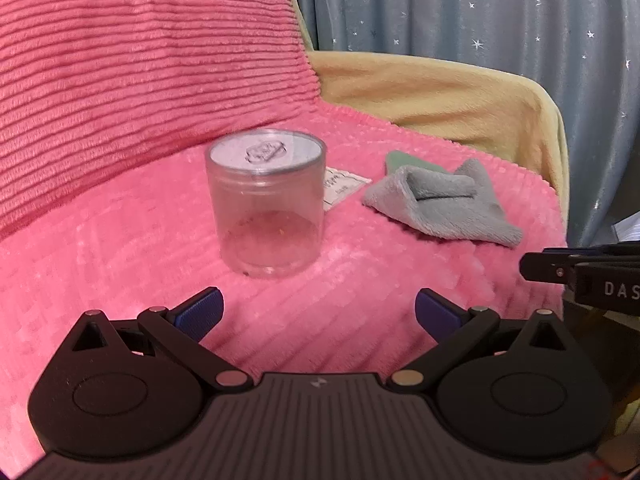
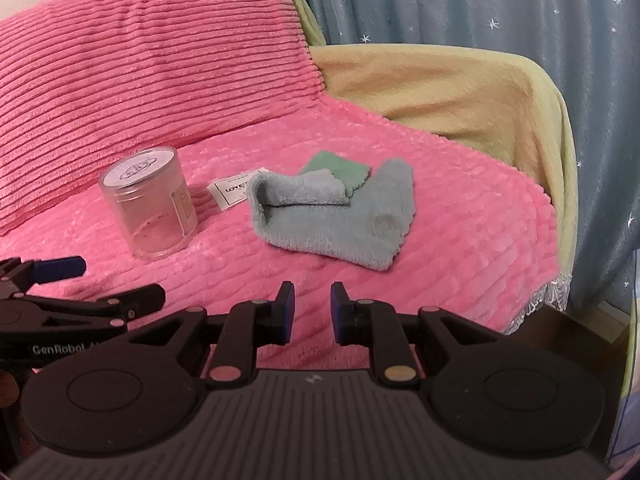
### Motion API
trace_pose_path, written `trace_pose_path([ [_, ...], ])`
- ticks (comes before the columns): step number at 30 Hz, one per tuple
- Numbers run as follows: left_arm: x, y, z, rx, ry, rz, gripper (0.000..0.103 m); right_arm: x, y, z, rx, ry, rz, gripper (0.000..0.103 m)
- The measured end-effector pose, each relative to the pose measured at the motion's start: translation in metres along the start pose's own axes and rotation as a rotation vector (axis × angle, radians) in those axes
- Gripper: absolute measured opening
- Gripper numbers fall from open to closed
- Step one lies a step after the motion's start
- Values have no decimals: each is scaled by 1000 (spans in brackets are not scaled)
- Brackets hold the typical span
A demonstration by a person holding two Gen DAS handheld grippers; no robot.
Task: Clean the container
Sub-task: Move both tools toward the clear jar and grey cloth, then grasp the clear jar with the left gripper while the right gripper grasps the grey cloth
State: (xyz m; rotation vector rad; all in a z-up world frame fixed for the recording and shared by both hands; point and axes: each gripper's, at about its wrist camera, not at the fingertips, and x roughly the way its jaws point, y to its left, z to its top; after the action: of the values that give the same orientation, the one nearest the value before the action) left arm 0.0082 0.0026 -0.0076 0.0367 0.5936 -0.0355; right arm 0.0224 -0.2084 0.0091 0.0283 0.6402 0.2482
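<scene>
Jar cleaning had not been started, as far as could be judged. Nothing was held by the left gripper point(image 1: 319, 310). Its two blue pads point(image 1: 200, 314) were spread wide apart, with only pink blanket seen between them. The jar point(image 1: 265, 203) was seen just ahead of that gripper, a little to the left of its middle, and it was not touched. The jar was clear, stood upright on the pink blanket point(image 1: 320, 344), and was closed by a lid point(image 1: 265, 151) on top.

Nothing was held by the right gripper point(image 2: 313, 312) either. Its pads point(image 2: 287, 312) were set close together with a small gap left between them, and only blanket was seen in the gap. The grey cloth point(image 2: 332, 220) lay ahead of it, folded and untouched, well apart from the jar. So the cloth was still to be picked up, the lid was likely still to be taken off, and the wiping was still to be done.

Some things were shown in one view only. In the right view, small bits of dirt could be made out near the bottom of the jar, and a yellowish label point(image 2: 185, 210) was seen on its side. A green cloth point(image 2: 340, 170) under the grey one and a white tag point(image 2: 236, 191) with letters were shown more clearly there too. In the left view, the raised mark on the lid was shown closer, and only a corner of the green cloth was seen. A yellow cover point(image 2: 440, 92) and a blue curtain point(image 2: 480, 4) with stars were seen behind.
</scene>
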Motion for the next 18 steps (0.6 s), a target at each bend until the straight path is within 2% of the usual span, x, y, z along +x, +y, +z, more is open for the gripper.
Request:
trace_pose_path([
  [5,5,5,7,42,-30,37,103,7,1,8,-16,-26,16,16],
  [8,11,8,12,77,-56,28,103,15,6,15,-35,-46,34,16],
  [13,28,22,22,79,-44,-2,103,34,22,27,-126,-68,76,16],
  [18,44,33,22,95,-42,16,103,55,38,35,-184,-70,92,15],
])
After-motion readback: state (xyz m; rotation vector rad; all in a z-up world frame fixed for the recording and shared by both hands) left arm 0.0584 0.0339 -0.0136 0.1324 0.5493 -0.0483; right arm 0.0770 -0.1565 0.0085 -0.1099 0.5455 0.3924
